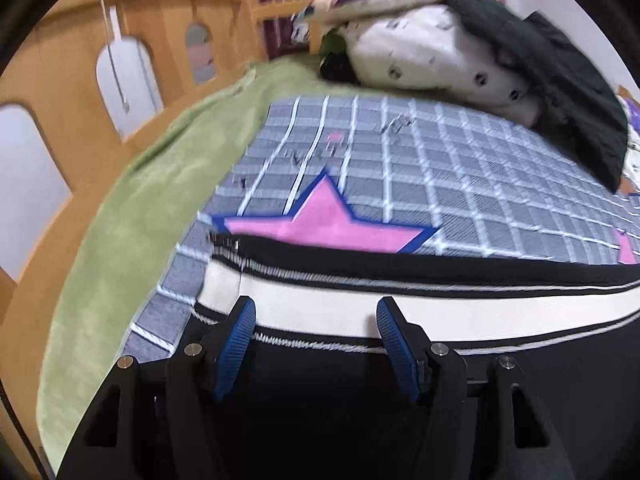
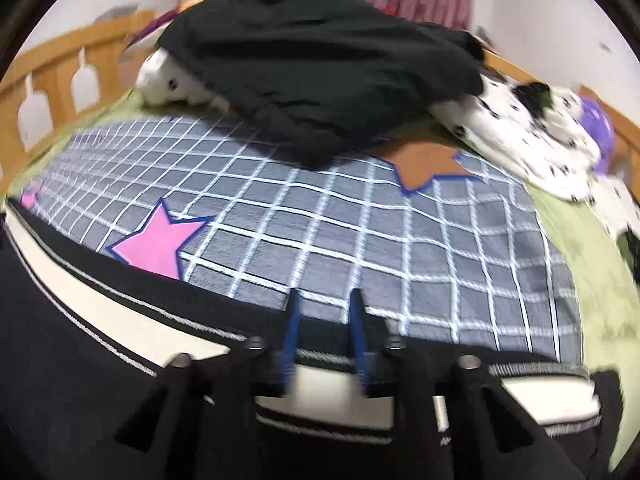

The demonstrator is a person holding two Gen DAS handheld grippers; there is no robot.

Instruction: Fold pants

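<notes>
I see black pants (image 1: 400,268) with a white side stripe lying long across the checked bed cover (image 1: 440,160), unfolded so far; my left hand-held gripper (image 1: 316,320) hangs spread over them; my right hand-held gripper (image 2: 325,320) is narrowed over the stripe, its hold unclear.

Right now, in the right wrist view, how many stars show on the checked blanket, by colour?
Pink stars: 2 (one partly hidden at the left edge)
Orange star: 1
Total: 3
</notes>
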